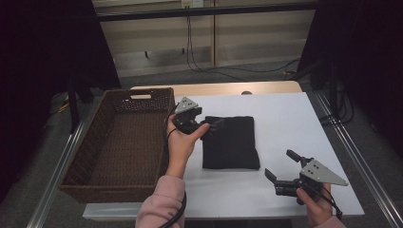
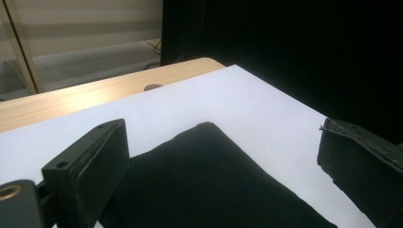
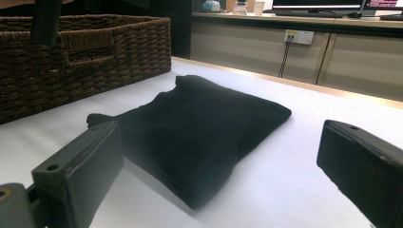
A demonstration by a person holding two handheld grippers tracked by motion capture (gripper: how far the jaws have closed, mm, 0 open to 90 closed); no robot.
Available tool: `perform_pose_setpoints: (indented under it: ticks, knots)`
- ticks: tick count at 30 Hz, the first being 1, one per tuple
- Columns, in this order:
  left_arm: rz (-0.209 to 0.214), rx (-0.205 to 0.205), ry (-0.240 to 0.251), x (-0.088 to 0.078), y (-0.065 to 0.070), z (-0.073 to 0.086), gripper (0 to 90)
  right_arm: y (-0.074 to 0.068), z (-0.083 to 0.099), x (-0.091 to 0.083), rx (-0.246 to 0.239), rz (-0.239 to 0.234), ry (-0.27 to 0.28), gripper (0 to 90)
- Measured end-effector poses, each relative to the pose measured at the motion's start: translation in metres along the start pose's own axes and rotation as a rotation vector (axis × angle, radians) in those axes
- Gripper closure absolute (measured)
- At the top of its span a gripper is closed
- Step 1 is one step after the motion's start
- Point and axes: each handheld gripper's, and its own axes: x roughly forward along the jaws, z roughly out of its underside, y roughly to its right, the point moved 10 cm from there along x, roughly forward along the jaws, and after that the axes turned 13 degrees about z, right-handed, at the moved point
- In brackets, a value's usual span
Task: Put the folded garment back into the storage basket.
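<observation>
**Folded black cloth on the white surface, both tongs open**

The white surface (image 1: 285, 123) takes up most of the high view, with a strip of bare wood along its far edge. On its left side stands a long brown wicker basket (image 1: 119, 142), its woven wall and a handle slot also visible in the right gripper view.

Just right of the basket, near the middle of the surface, lies a black cloth (image 1: 231, 142) folded into a thick, roughly square pad. It rests flat on the white top, apart from the basket.

The left tongs (image 1: 211, 127) are held at the cloth's upper left corner, by the side nearer the basket. In the left gripper view the jaws stand wide apart with the cloth (image 2: 209, 180) lying between and beyond them; the near edge of the cloth runs under the left jaw, but whether it touches cannot be told.

The right tongs (image 1: 281, 166) are held near the front right part of the surface, apart from the cloth. Their jaws are spread wide and hold nothing, and the right gripper view looks between them at the cloth (image 3: 199, 128).
</observation>
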Motion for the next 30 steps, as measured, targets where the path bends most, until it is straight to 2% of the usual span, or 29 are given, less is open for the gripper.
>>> perform_pose_setpoints:
  ticks: [11,16,20,25,26,30]
  knots:
    - [-0.021,-0.019,-0.015,0.008,-0.009,0.004,3.1,0.0,0.0,0.0,0.0,-0.001,-0.001,1.4]
    - [-0.029,-0.042,-0.011,0.013,-0.014,0.006,3.8,0.0,0.0,0.0,0.003,-0.001,-0.001,1.5]
    - [-0.04,-0.052,-0.029,0.018,-0.019,0.011,4.0,0.0,0.0,0.0,0.0,-0.002,0.002,1.5]
    - [-0.046,-0.064,-0.028,0.023,-0.023,0.012,4.1,0.0,0.0,0.0,0.002,-0.002,-0.001,1.5]
    - [-0.046,-0.072,-0.013,0.025,-0.023,0.011,4.1,0.0,0.0,0.0,0.0,-0.003,0.002,1.6]
    - [-0.065,-0.075,-0.029,0.027,-0.027,0.014,4.1,0.0,0.0,0.001,-0.002,-0.008,0.005,1.7]
